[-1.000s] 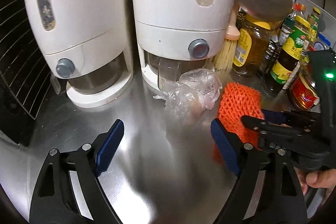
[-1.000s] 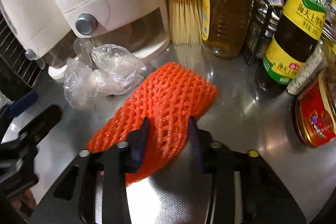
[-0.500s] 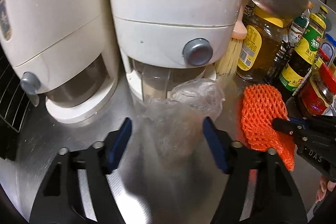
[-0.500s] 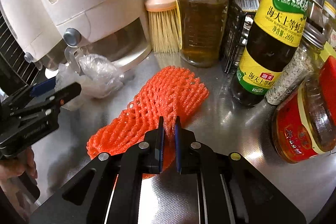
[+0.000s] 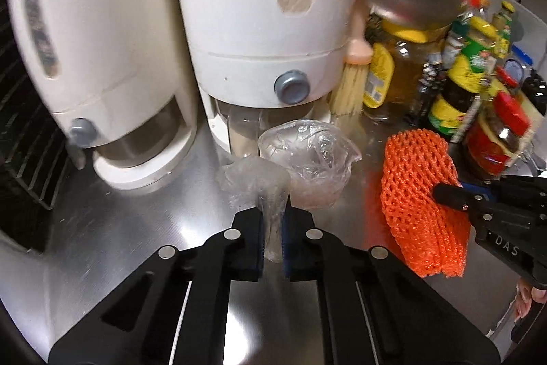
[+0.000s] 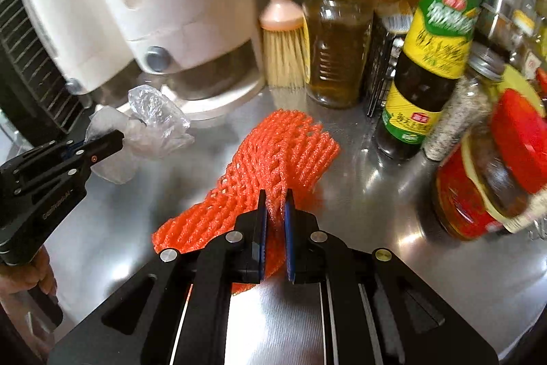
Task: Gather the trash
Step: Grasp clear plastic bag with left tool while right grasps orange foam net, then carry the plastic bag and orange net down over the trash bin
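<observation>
A crumpled clear plastic bag (image 5: 304, 166) lies on the steel counter in front of the right white dispenser. My left gripper (image 5: 272, 214) is shut on its near end; it also shows in the right wrist view (image 6: 112, 139) with the bag (image 6: 154, 122). An orange foam fruit net (image 6: 273, 159) lies on the counter to the bag's right. My right gripper (image 6: 272, 211) is shut on its near part; it shows in the left wrist view (image 5: 441, 192) pinching the net (image 5: 413, 180).
Two white dispensers (image 5: 259, 23) stand at the back. A brush (image 6: 283, 43), an oil jar (image 6: 335, 47), sauce bottles (image 6: 434, 57) and a red-lidded jar (image 6: 492, 166) crowd the right. A black wire rack (image 5: 20, 132) is at the left.
My left gripper moved forward over the plastic bag and closed on it. My right gripper closed fully on the orange net, which has lifted slightly.
</observation>
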The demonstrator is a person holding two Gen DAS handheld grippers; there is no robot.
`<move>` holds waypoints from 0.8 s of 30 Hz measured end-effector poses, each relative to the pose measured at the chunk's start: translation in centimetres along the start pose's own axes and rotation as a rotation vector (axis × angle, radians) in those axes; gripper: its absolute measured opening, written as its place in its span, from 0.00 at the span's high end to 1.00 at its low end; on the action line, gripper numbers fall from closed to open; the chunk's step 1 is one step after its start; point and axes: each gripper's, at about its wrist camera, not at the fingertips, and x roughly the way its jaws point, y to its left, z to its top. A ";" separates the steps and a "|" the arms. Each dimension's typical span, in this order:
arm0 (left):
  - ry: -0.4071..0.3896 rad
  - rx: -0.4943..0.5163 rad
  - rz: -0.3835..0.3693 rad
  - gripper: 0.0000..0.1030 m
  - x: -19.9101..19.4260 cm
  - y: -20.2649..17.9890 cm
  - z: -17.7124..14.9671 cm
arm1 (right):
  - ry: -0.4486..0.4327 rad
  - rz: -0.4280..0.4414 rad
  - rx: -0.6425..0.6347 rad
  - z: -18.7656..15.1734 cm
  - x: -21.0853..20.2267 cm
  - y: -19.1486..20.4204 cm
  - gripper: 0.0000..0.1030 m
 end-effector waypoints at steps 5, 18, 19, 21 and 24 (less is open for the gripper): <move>-0.024 0.001 -0.009 0.94 -5.8 -1.2 -2.1 | -0.031 0.019 -0.014 -2.7 -4.3 1.4 0.90; -0.062 -0.033 0.008 0.94 -18.8 -4.5 -14.0 | -0.081 0.044 -0.034 -14.0 -14.4 3.5 0.90; -0.060 -0.032 0.004 0.94 -19.2 -4.9 -14.8 | -0.083 0.051 -0.034 -15.0 -14.8 3.6 0.90; -0.056 -0.031 -0.007 0.94 -20.3 -5.7 -17.1 | -0.082 0.066 -0.034 -17.1 -15.6 3.6 0.90; -0.054 -0.027 -0.009 0.93 -21.5 -6.7 -20.3 | -0.071 0.082 -0.031 -20.4 -16.0 3.7 0.90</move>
